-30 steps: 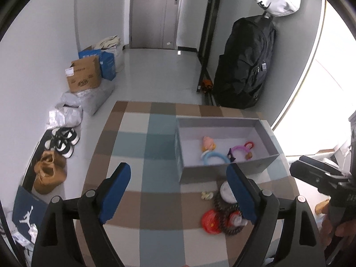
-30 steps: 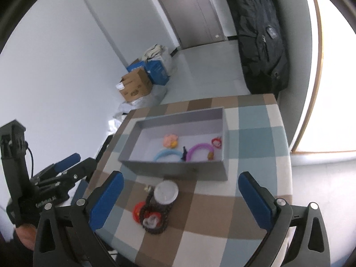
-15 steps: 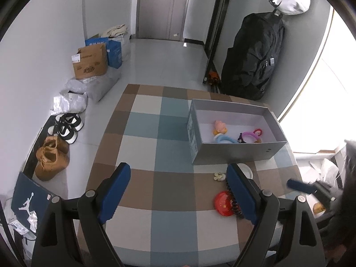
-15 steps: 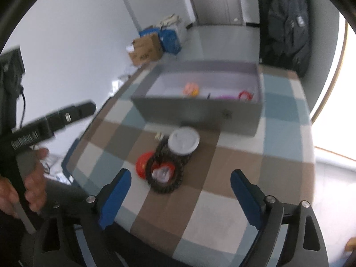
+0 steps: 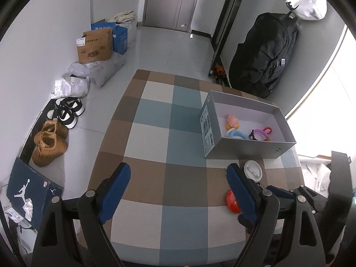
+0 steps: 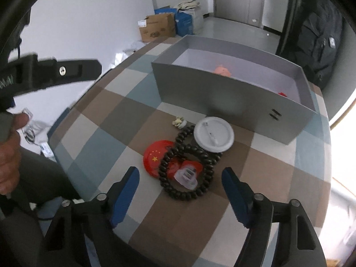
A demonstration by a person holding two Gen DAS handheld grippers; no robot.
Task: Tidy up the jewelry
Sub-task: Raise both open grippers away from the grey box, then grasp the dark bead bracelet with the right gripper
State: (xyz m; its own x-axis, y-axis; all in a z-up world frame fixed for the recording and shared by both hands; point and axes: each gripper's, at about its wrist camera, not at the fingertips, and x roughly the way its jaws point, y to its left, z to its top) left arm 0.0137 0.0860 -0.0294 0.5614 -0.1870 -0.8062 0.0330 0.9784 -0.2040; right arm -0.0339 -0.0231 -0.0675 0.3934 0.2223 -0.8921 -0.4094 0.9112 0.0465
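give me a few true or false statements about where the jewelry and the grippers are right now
1. The right hand-held gripper is open and empty. True.
2. The black beaded bracelet lies inside the grey cardboard box. False: it lies on the checkered tablecloth in front of the box.
3. The round white badge overlaps the bracelet. True.
4. The left hand-held gripper holds the round red badge. False: it is open and empty; the badge lies on the cloth.
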